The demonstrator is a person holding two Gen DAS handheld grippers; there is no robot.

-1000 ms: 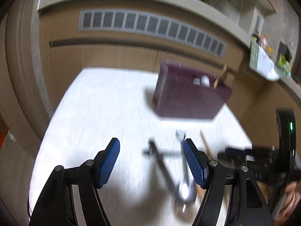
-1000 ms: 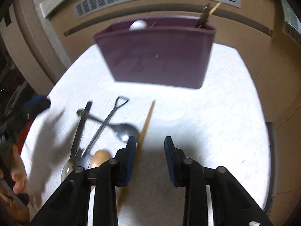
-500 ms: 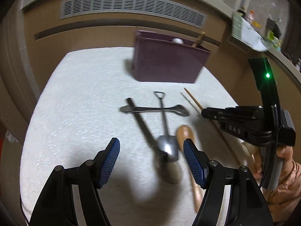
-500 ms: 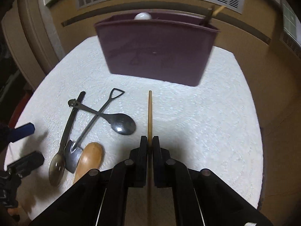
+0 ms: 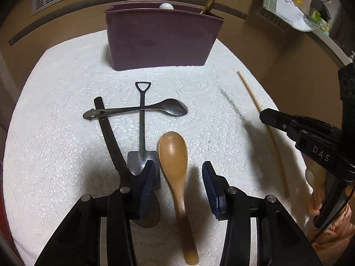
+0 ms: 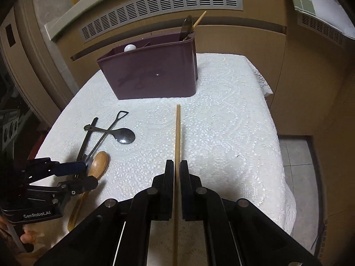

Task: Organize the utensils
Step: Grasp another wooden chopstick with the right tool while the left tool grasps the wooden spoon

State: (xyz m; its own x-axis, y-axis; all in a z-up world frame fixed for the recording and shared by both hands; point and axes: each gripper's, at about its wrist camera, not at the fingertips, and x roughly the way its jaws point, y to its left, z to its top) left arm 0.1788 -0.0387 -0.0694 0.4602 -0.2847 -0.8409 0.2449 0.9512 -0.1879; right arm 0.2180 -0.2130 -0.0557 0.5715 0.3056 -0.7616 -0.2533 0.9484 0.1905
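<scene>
my right gripper (image 6: pixel 176 173) was clamped on a thin pale wooden stick (image 6: pixel 177 133); my left gripper (image 5: pixel 178 175), fingers apart, straddled a tan wooden spoon (image 5: pixel 175 155). ahead, a maroon plastic caddy (image 5: pixel 162 42) held utensils.

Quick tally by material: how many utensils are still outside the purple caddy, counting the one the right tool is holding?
Metal: 3, namely shovel-handled spoon, dark round-bowled spoon, long dark-handled spoon.
Wood: 2, namely wooden spoon and wooden chopstick, held in the right tool.
Total: 5.
</scene>
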